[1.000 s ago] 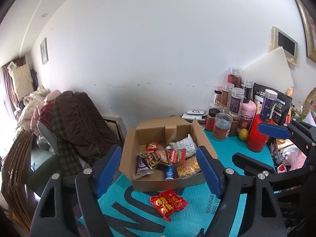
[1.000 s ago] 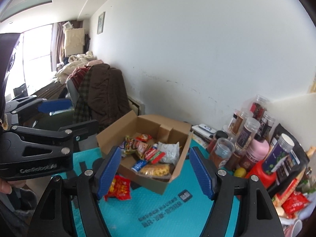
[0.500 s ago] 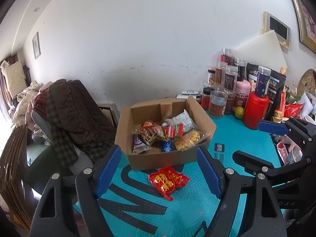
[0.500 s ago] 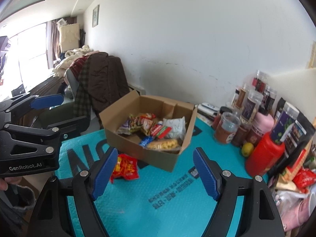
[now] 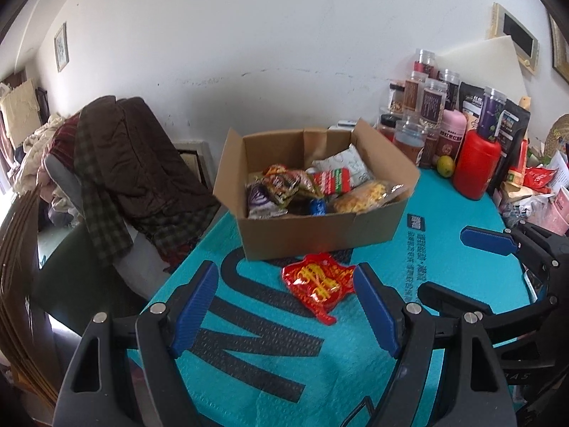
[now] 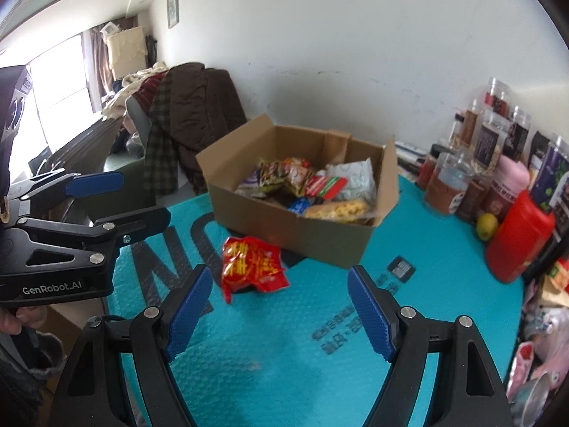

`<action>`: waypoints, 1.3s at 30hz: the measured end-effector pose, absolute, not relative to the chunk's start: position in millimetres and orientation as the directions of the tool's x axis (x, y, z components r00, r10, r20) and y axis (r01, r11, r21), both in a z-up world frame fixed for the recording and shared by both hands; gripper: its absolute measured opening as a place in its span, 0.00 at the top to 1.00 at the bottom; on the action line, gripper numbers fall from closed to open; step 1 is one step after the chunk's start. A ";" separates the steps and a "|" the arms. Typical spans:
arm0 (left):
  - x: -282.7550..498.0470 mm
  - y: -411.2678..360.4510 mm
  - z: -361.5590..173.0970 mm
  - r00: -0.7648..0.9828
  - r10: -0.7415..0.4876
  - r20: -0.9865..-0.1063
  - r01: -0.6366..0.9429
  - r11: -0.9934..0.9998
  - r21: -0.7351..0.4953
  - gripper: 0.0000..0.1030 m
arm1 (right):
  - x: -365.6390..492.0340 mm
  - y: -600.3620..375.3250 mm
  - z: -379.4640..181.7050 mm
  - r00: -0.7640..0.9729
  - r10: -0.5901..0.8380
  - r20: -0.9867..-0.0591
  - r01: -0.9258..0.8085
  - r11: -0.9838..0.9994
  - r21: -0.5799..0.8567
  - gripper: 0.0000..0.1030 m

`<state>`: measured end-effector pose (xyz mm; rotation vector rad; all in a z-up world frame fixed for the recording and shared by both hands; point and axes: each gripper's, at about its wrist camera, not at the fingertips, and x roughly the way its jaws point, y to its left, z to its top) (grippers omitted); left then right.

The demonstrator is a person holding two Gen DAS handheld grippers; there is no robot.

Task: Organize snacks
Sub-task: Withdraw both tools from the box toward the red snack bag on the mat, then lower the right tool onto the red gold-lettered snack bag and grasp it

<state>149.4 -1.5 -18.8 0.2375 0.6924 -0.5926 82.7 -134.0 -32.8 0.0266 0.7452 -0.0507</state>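
Both grippers had drawn closer to the cardboard box [image 5: 320, 235]; left gripper [image 5: 284, 306] and right gripper [image 6: 281, 313] spread wide, empty, the red snack packet [image 5: 318, 283] lay between the left fingers [image 5: 373, 306], just before the box.

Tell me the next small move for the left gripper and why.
Probably lower the left gripper onto the red snack packet. It lies alone on the teal mat before the cardboard box holding the other snacks, roughly between the open fingers; the right gripper is also open and empty.
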 end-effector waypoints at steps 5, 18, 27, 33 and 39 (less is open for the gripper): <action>160.4 4.6 -38.8 0.591 -0.404 -0.698 0.573 0.819 0.011 0.24 | 95.1 -127.4 -56.2 0.699 -0.012 -0.715 0.052 0.998 0.035 0.23; 192.2 20.5 -85.5 0.528 -0.355 -0.772 0.548 0.836 -0.010 0.24 | 138.0 -110.8 -120.0 0.583 0.057 -0.811 0.043 0.994 0.102 0.24; 217.1 27.7 -98.2 0.508 -0.341 -0.791 0.511 0.858 -0.041 0.24 | 165.8 -114.4 -143.7 0.552 0.074 -0.830 0.087 0.986 0.145 0.41; 224.0 12.6 -104.5 0.472 -0.371 -0.800 0.552 0.832 -0.061 0.24 | 163.3 -129.1 -142.5 0.553 0.107 -0.826 0.068 0.983 0.173 0.53; 224.7 -10.2 -105.4 0.424 -0.419 -0.803 0.593 0.799 -0.103 0.24 | 150.6 -154.2 -140.9 0.547 0.136 -0.826 0.051 0.979 0.195 0.54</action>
